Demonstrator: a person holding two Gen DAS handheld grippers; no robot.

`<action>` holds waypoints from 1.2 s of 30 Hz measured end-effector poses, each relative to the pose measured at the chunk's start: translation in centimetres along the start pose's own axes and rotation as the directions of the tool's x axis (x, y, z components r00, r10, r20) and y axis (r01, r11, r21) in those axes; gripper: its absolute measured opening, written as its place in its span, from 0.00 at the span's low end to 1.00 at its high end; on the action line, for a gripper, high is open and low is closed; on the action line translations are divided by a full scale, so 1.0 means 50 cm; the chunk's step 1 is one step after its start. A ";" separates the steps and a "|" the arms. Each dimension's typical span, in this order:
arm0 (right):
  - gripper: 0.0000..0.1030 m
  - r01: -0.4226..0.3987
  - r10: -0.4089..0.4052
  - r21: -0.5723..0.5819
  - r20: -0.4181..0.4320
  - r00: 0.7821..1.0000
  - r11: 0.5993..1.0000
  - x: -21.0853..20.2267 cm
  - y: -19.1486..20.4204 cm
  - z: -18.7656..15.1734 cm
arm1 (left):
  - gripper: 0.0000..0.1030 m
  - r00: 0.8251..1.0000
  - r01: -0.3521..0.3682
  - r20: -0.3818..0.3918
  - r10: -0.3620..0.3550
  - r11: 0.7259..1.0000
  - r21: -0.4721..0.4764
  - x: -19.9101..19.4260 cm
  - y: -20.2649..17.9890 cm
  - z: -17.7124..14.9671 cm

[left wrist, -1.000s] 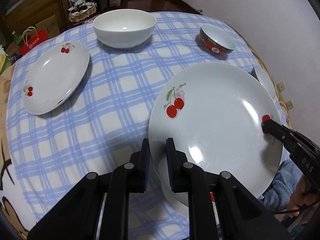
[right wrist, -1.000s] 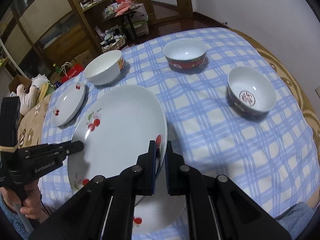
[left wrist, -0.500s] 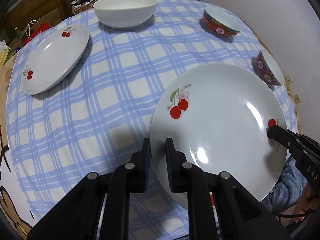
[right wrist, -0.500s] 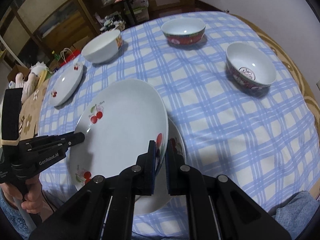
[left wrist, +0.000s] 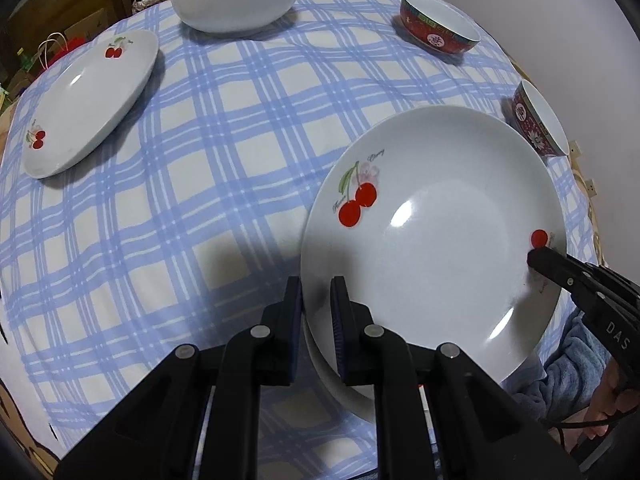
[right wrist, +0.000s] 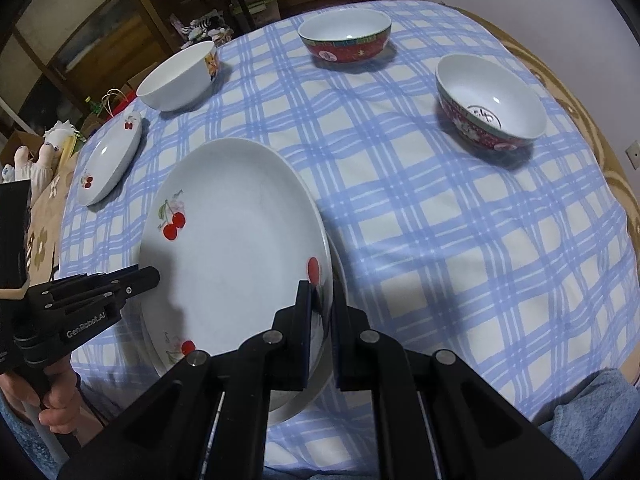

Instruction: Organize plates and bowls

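Both grippers clamp opposite rims of the large cherry plate (left wrist: pixel 436 240): the left gripper (left wrist: pixel 316 300) pinches its edge at about 7 o'clock in the left wrist view, the right gripper (right wrist: pixel 320 304) at its 4 o'clock in the right wrist view. The plate sits low over a second plate (right wrist: pixel 316 392), perhaps touching it. On the blue checked cloth (left wrist: pixel 224 152), a small cherry plate (left wrist: pixel 88 96) lies at 10 o'clock.

Large cherry-print plate (left wrist: pixel 440 240) held tilted just above another plate (right wrist: pixel 320 392)
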State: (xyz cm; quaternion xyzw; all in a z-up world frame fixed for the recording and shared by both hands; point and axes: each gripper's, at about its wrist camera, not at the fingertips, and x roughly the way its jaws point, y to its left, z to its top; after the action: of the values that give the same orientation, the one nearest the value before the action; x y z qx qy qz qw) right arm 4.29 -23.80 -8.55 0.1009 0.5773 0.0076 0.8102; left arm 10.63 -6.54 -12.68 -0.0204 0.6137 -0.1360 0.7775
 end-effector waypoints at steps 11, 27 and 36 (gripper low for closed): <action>0.12 0.071 -0.071 -0.001 -0.033 0.997 0.997 0.024 0.003 -0.002 | 0.13 0.998 -0.055 0.019 0.054 0.996 0.070 0.001 -0.017 -0.009; 0.13 0.061 -0.058 0.045 -0.077 0.995 0.997 0.056 -0.007 0.007 | 0.14 1.000 0.010 -0.008 -0.010 0.998 0.061 0.008 0.009 -0.002; 0.13 0.051 -0.046 0.064 -0.073 0.996 0.997 0.063 -0.010 0.014 | 0.14 1.000 0.009 -0.011 -0.008 0.997 0.076 0.013 0.004 0.001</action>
State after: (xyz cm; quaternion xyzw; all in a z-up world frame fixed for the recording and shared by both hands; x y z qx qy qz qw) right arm 5.92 -24.01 -11.36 0.1133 0.6080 -0.0275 0.7853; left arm 10.86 -6.49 -13.33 0.0073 0.6121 -0.1625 0.7738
